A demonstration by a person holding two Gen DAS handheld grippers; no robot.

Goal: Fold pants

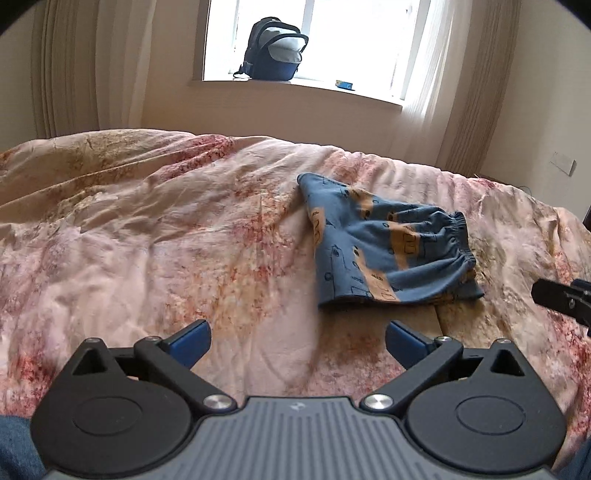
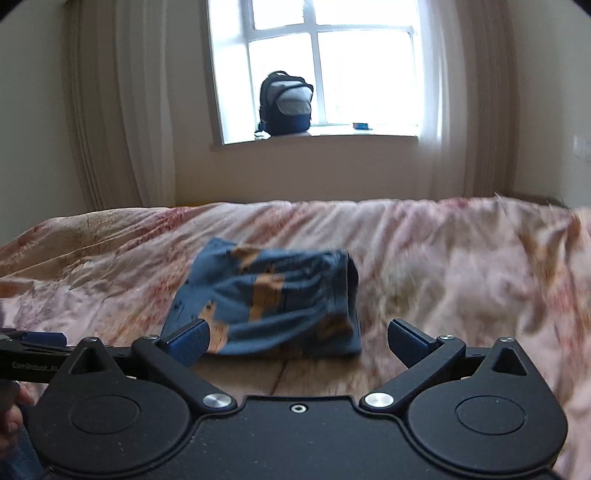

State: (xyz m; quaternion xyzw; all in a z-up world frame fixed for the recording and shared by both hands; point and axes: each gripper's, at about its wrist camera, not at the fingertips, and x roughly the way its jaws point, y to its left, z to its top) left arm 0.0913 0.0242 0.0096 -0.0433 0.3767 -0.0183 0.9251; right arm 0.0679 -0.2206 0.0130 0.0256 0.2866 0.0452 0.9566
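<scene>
Bedspread (image 1: pixel 147 229): pants (image 1: pixel 384 243) beyond left gripper (image 1: pixel 297 341)

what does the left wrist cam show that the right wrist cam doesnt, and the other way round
Only the left wrist view shows the pants' elastic waistband sharply, the right gripper's finger coming in at the right edge, and a wall switch plate.

Only the right wrist view shows the left gripper's body at the left edge, and the window's crossbars; its image is blurred.

Both show the folded blue pants lying free on the floral bedspread, each view's own gripper open and empty (left gripper, right gripper), and the backpack on the windowsill.
</scene>
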